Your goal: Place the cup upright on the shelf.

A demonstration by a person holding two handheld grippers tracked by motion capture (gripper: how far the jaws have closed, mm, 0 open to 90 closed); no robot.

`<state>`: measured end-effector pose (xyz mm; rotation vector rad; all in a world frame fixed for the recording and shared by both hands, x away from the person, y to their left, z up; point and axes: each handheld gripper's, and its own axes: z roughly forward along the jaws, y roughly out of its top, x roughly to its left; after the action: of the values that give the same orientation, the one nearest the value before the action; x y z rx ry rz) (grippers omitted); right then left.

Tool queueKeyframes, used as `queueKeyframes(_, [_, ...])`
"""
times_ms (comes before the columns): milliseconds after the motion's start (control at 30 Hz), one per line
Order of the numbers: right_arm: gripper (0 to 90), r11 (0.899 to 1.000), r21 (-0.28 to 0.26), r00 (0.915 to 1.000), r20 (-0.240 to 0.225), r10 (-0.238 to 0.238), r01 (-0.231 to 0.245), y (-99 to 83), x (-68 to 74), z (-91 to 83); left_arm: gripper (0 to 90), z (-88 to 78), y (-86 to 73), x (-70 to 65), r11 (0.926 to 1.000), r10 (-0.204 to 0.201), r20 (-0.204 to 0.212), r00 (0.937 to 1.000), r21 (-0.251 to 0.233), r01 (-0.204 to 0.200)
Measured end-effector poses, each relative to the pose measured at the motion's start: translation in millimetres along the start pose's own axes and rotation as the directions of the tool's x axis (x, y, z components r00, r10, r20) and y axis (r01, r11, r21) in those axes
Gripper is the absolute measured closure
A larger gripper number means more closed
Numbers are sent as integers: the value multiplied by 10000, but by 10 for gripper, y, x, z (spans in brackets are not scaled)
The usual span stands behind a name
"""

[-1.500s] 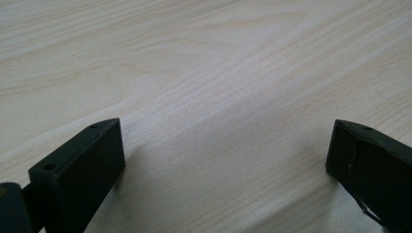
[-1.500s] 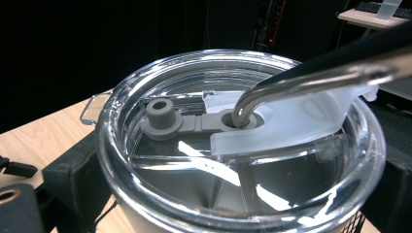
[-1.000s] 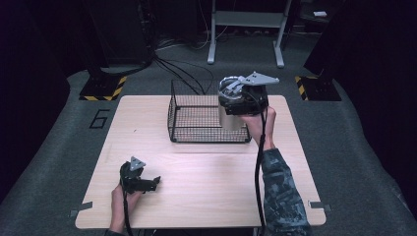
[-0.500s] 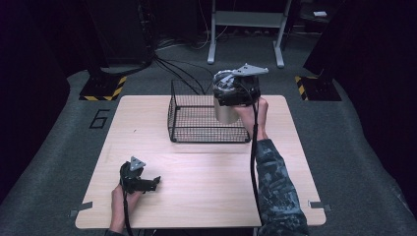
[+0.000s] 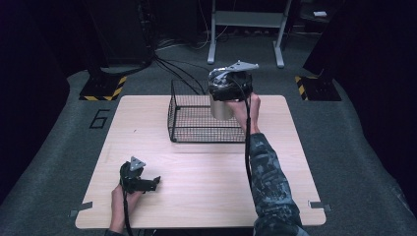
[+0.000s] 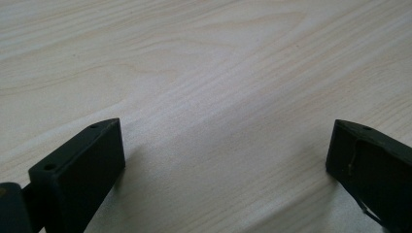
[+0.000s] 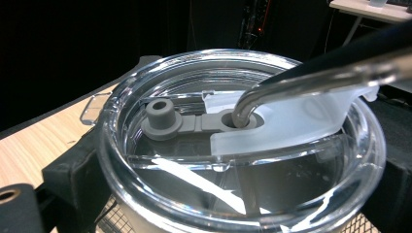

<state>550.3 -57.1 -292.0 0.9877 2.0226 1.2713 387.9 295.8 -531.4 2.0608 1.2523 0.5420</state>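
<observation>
Right tool [image 5: 227,96] clamped on the tumbler [image 5: 222,108] just under its clear lid [image 7: 243,141], gripped high so the metal straw [image 7: 311,80] stays upright. Tumbler hangs over the wire basket [image 5: 196,129], 3 o'clock corner. Left tool [image 5: 156,181] wide open, empty, parked on the counter [image 5: 206,177] at 7 o'clock.

Right sleeve [image 5: 268,172]: dark camouflage print. Grippers [image 5: 134,178]: black, blocky jaws, grey three-cornered top plates, black trailing cables.

Clear glossy plastic lid [image 7: 243,145], wire basket [image 5: 196,120]
</observation>
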Motion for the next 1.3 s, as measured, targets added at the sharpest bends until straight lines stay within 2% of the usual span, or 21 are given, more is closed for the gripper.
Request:
queueKeyframes(100, [37,9999,77,9999,38,-111,110,-1,-14,74,3,1,-1,-6,10000,-82,23,10000,-15,82])
queueKeyframes(300, [37,9995,285,9998,158,113,-117,-46,-44,210,3,1,-1,-6,10000,-81,20,10000,-15,81])
queueKeyframes(533, [36,9988,249,9989,229,406,-412,-118,-96,387,3,1,-1,-6,10000,-80,21,10000,-15,80])
queueKeyframes(600, [36,9978,299,9980,240,589,-596,-135,-89,437,3,1,-1,-6,10000,-82,23,10000,-19,82])
queueKeyframes(700, [36,9974,422,9981,247,568,-579,-150,-74,514,3,1,-2,-6,10000,-81,22,10000,-16,81])
queueKeyframes(733, [36,9983,397,9988,254,411,-421,-156,-78,543,3,1,-1,-6,10000,-76,21,10000,-11,76])
queueKeyframes(800, [36,9971,491,9980,251,577,-589,-167,-57,588,3,1,-2,-6,10000,-79,18,10000,-10,79])
queueKeyframes(833, [36,9978,471,9987,239,455,-466,-173,-64,607,3,1,-2,-6,10000,-77,21,10000,-14,77])
queueKeyframes(1033, [36,9947,553,9960,265,852,-866,-231,-40,726,3,1,-2,-6,10000,-76,20,10000,-12,76])
queueKeyframes(1300, [36,9926,803,9954,355,889,-915,-295,-28,854,3,1,-2,-7,10000,-82,18,10000,-13,82])
